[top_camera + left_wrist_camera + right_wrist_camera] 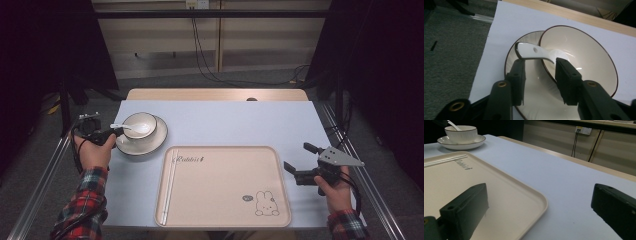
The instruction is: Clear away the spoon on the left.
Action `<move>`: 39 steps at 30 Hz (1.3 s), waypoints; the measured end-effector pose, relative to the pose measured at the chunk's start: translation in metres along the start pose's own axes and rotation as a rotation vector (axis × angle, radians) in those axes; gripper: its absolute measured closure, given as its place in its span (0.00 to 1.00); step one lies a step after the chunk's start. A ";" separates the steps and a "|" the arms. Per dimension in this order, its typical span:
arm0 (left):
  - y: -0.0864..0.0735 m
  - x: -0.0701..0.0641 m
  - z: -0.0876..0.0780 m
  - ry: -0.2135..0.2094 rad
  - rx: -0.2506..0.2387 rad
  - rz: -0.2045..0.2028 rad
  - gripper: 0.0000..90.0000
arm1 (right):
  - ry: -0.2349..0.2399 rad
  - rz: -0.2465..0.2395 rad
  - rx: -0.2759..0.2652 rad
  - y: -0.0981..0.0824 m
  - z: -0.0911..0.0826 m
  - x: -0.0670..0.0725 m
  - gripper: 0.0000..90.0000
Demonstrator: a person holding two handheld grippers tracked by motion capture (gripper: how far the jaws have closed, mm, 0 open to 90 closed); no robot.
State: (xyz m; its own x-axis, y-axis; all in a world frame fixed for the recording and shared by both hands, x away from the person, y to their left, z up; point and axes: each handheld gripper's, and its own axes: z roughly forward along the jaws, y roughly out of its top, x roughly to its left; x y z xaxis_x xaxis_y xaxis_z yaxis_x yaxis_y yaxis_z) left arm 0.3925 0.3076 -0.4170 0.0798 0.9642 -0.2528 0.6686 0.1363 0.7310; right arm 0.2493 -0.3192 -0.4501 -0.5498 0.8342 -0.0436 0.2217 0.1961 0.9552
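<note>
Your left gripper (540, 75) has its jaws parted just below the spoon (536, 53), whose handle lies across the gap beyond the tips, untouched by either pad. The spoon rests in the bowl (584, 57), handle out over the rim above the plate (524, 45). Your right gripper (298, 161) hangs wide open and empty beside the tray (225, 220).

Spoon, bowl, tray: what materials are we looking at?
Spoon: likely glazed ceramic, glossy white with bright highlights. Bowl: probably glazed ceramic too, cream, shiny, with a dark rim line. Tray: looks like matte plastic or melamine, beige, with rounded moulded edges and a printed rabbit.
</note>
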 end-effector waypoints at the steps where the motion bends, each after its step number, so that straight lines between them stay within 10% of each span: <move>1: 0.000 0.000 0.002 0.000 -0.009 -0.021 0.63 | 0.002 0.005 -0.002 0.000 0.000 0.000 0.01; 26: 0.007 -0.003 0.029 0.040 -0.073 -0.115 0.63 | 0.009 -0.009 0.014 -0.002 0.003 0.001 0.01; 39: 0.015 -0.013 0.027 0.019 -0.122 -0.090 0.75 | 0.013 -0.004 0.014 -0.002 0.002 0.000 0.01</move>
State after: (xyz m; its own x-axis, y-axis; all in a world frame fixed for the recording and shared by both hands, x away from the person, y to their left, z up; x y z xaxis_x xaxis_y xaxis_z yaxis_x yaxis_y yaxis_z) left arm 0.4212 0.2911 -0.4200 0.0088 0.9508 -0.3097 0.5779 0.2479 0.7776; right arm 0.2502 -0.3184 -0.4520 -0.5607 0.8268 -0.0434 0.2309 0.2065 0.9508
